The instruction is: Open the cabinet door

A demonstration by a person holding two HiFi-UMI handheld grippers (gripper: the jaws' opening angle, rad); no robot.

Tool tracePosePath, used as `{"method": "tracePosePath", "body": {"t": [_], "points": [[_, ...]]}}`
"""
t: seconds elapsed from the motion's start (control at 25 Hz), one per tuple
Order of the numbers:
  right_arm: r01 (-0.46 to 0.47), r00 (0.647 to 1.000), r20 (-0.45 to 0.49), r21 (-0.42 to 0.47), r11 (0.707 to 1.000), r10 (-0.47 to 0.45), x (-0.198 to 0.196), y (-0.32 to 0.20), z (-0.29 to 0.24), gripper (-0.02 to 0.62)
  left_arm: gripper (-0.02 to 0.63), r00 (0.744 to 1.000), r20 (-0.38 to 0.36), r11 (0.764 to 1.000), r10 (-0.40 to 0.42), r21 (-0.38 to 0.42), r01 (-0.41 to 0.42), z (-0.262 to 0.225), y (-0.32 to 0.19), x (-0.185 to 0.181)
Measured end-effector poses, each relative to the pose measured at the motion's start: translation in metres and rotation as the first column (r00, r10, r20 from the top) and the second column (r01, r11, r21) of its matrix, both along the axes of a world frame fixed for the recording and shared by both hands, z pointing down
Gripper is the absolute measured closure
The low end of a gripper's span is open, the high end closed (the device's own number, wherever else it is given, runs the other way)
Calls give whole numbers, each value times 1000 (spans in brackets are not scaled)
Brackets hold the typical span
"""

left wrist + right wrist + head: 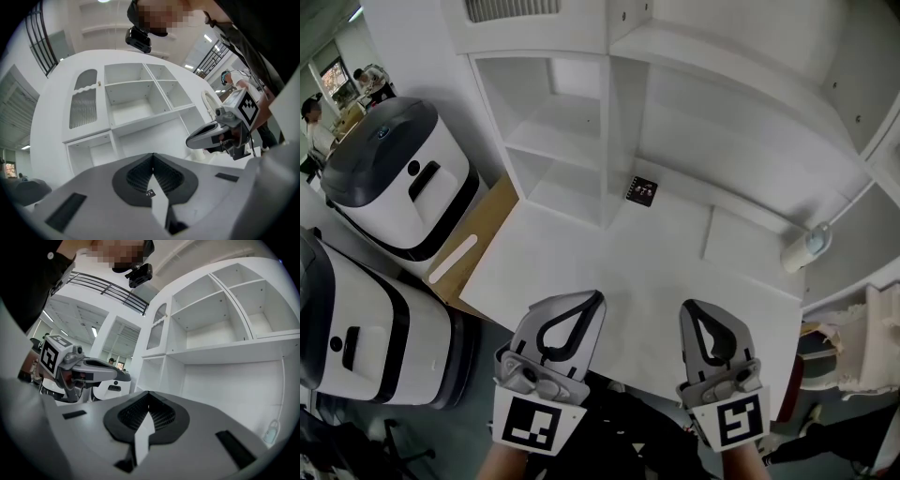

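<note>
A white cabinet unit [581,122] with open shelf bays stands behind a white desk [609,281]. Its door [83,105], with an arched slatted panel and a small knob [99,84], is in the upper left section and looks closed; it also shows in the right gripper view [157,329]. My left gripper [598,298] and right gripper [686,307] hover side by side over the desk's near edge, pointing at the cabinet. Both are shut with nothing between the jaws, as seen in each gripper's own view [152,154] [148,393]. They are well short of the door.
Two white-and-black rounded machines [403,178] [356,328] stand left of the desk beside a brown board [478,244]. A small black card [641,190] lies on the desk by the cabinet. A white cylinder on a cable [803,248] sits at the right. People [370,82] are far left.
</note>
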State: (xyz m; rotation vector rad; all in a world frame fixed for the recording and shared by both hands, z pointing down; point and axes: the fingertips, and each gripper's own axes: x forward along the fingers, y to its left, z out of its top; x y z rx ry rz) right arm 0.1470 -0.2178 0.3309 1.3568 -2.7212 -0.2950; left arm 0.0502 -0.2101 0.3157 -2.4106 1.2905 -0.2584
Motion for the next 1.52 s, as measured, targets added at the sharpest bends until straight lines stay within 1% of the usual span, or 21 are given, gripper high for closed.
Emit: {"method": "tracePosePath", "body": {"t": [0.68, 1.12, 1.52], "points": [[-37, 999, 3, 21, 999, 37, -34, -43, -13, 592, 609, 998, -7, 998, 65, 11, -65, -9, -48, -22], [-39, 999, 0, 31, 999, 39, -42, -53, -17, 592, 609, 997, -12, 997, 78, 29, -78, -11, -58, -27], [-31, 999, -15, 87, 996, 32, -53, -61, -32, 592, 609, 997, -20, 995, 80, 59, -78, -21, -62, -35]]}}
